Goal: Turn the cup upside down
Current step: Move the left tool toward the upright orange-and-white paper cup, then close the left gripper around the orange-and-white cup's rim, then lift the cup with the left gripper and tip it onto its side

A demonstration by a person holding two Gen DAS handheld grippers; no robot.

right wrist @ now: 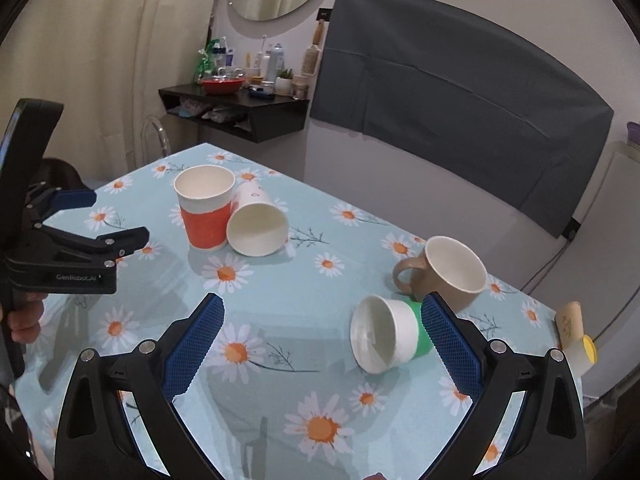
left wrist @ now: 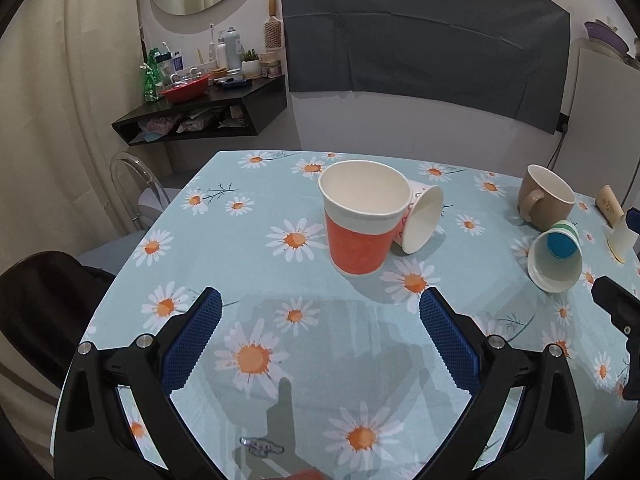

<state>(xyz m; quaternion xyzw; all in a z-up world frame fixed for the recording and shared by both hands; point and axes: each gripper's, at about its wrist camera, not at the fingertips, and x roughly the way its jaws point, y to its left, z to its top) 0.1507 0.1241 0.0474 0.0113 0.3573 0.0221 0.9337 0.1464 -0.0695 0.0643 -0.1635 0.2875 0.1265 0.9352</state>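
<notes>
An orange-and-white paper cup [left wrist: 360, 224] stands upright, mouth up, mid-table; it also shows in the right wrist view [right wrist: 206, 208]. A white paper cup [left wrist: 420, 222] lies on its side against it, seen too in the right wrist view [right wrist: 258, 226]. A green-and-white paper cup [left wrist: 556, 258] lies on its side at the right, close to my right gripper's right finger in the right wrist view [right wrist: 386, 334]. A beige mug [left wrist: 546, 196] stands upright behind it [right wrist: 444, 274]. My left gripper [left wrist: 320, 306] is open and empty, short of the orange cup. My right gripper [right wrist: 322, 310] is open and empty.
The table has a light blue daisy cloth [left wrist: 256, 272]. A small beige-and-yellow cup [right wrist: 576, 330] lies at the right table edge. A clear chair [left wrist: 136, 188] stands at the far left corner. A black wall shelf [left wrist: 208, 112] with toiletries hangs behind. The left gripper's body [right wrist: 64, 240] shows at the left of the right wrist view.
</notes>
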